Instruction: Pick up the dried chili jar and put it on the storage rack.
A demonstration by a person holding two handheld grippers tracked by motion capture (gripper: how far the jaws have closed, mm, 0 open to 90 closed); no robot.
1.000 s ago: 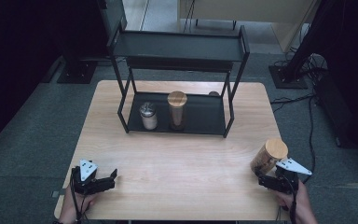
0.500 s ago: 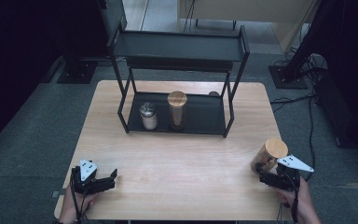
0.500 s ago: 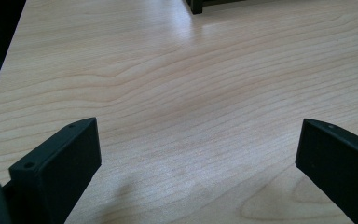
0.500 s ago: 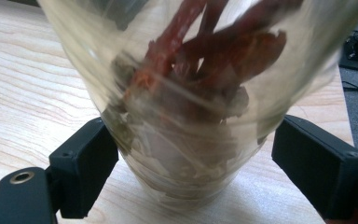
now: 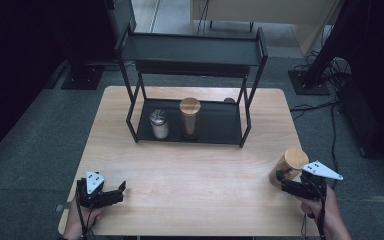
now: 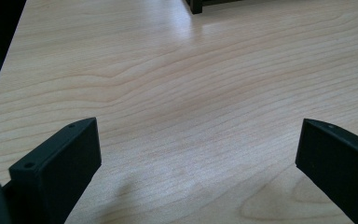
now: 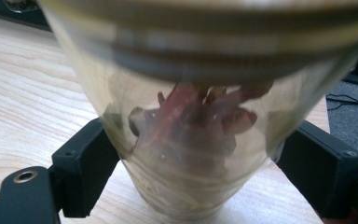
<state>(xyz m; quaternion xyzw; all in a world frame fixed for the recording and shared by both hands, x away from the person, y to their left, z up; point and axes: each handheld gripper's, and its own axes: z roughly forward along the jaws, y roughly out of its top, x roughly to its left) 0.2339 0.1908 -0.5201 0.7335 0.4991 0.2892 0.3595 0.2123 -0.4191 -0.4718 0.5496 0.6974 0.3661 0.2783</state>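
My right tongs [image 5: 286,181] have just been closing, gripping the glass jar [image 7: 186,140]; left tongs [image 5: 111,192] gape empty. Next: carry it to the far rack [image 5: 190,55].

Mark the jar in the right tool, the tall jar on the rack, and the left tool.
Held jar [image 5: 293,158], high view: on its wooden lid.
Tall jar [image 5: 190,106], high view: on its wooden lid.
Left tool [image 5: 120,189], high view: midway between its fingertips.

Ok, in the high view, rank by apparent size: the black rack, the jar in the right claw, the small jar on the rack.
1. Black rack, clearly largest.
2. Jar in the right claw, though it sits nearer the camera.
3. Small jar, smallest.
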